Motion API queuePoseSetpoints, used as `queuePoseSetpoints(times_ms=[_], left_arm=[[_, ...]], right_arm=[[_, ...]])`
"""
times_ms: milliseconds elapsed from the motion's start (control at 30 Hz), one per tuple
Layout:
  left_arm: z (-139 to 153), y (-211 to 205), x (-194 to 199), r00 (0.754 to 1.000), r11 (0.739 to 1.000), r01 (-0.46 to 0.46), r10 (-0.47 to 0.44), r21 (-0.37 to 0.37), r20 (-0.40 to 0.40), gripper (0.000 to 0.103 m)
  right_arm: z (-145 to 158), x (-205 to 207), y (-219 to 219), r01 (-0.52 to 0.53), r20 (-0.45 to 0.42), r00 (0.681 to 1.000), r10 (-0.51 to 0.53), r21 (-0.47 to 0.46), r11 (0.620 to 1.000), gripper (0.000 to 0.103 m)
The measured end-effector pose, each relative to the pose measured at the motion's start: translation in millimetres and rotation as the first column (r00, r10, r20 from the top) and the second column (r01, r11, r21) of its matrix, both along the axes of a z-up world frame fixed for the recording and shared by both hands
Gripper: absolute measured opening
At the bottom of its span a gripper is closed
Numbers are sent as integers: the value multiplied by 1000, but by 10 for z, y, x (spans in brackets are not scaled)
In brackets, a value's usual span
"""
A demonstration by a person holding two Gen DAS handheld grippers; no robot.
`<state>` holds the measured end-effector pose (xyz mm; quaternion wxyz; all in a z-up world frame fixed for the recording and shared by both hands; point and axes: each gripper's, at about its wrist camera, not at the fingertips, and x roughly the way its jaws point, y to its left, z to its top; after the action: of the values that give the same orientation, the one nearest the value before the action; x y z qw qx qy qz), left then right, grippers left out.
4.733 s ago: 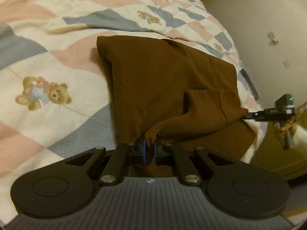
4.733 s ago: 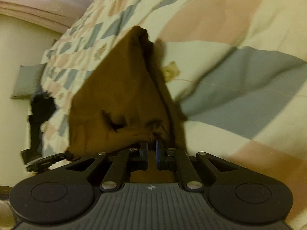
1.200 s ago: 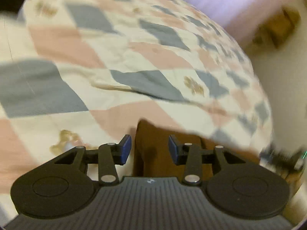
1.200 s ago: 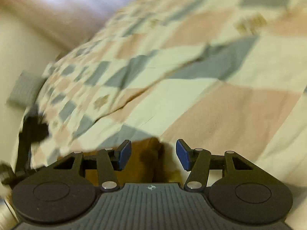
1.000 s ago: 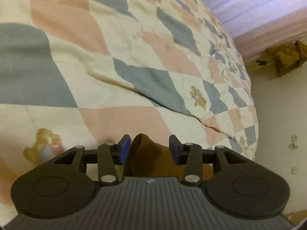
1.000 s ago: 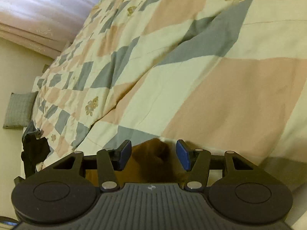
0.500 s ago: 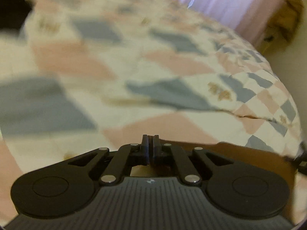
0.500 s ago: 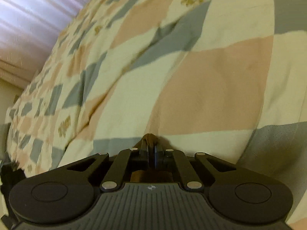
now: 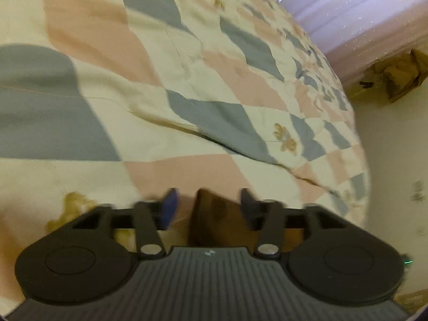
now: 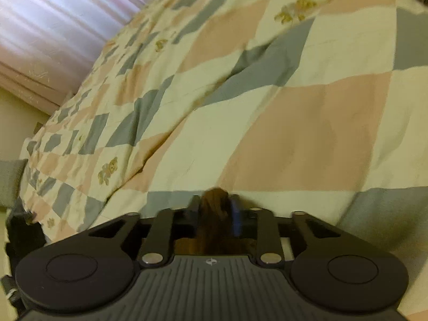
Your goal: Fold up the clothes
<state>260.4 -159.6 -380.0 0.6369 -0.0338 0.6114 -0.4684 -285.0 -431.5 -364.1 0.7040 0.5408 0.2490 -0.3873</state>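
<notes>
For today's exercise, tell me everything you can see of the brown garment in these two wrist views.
Only small parts of the brown garment show. It is dark brown, soft, matte cloth lying on the checked quilt. One corner pokes up between the fingers of the left claw, which is opening, clear of both pads. Another bunched bit fills the narrower gap of the opening right claw.

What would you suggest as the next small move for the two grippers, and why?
Probably draw both grippers back clear of the brown garment. The left gripper is opening and its pads stand off the cloth; the right gripper is opening with cloth bunched between its fingers, so lifting now could drag the fold.
</notes>
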Motion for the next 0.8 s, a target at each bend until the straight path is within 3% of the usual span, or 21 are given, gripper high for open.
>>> queuePoseSetpoints(times_ms=[67, 100, 167, 200, 233, 267, 400, 467, 633, 667, 733, 800], left_arm=[[-24, -207, 68, 999, 998, 30, -29, 52, -16, 56], [-60, -329, 67, 997, 995, 76, -73, 69, -39, 59], [-119, -553, -18, 984, 980, 173, -168, 98, -65, 46], [-113, -610, -79, 980, 974, 201, -198, 107, -38, 21], [-104, -661, -142, 974, 967, 225, -226, 117, -8, 5], [-94, -712, -206, 967, 960, 250, -254, 127, 22, 5], [116, -495, -399, 934, 964, 246, -265, 106, 239, 4], [127, -306, -339, 943, 977, 189, -208, 98, 261, 4], [38, -206, -211, 987, 990, 117, -125, 78, 105, 6], [50, -219, -157, 992, 992, 104, -108, 68, 71, 11], [31, -266, -33, 997, 994, 76, -78, 72, 24, 41], [-21, -310, 29, 997, 992, 82, -79, 96, -26, 44]], right_arm=[[-20, 41, -105, -4, 10, 1000, 4, 50, 999, 45], [-39, 70, -141, -12, 7, 1000, 11, 73, 997, 45], [-70, 132, -196, -33, 4, 999, 33, 103, 994, 44], [-66, 175, -201, -56, -14, 998, 57, 98, 994, 41], [-61, 219, -205, -79, -34, 996, 83, 93, 993, 22], [-38, 244, -197, -99, -62, 993, 104, 72, 992, 8], [94, 241, -90, -156, -123, 981, 152, -21, 988, 5], [113, 161, -28, -132, -115, 985, 127, -40, 990, 4], [16, 127, 15, -86, -93, 992, 82, -37, 996, 5], [31, 152, 13, -94, -99, 991, 89, -48, 994, 6], [49, 180, -19, -98, -87, 992, 94, -39, 994, 7], [41, 183, -50, -89, -80, 993, 87, -17, 996, 12]])
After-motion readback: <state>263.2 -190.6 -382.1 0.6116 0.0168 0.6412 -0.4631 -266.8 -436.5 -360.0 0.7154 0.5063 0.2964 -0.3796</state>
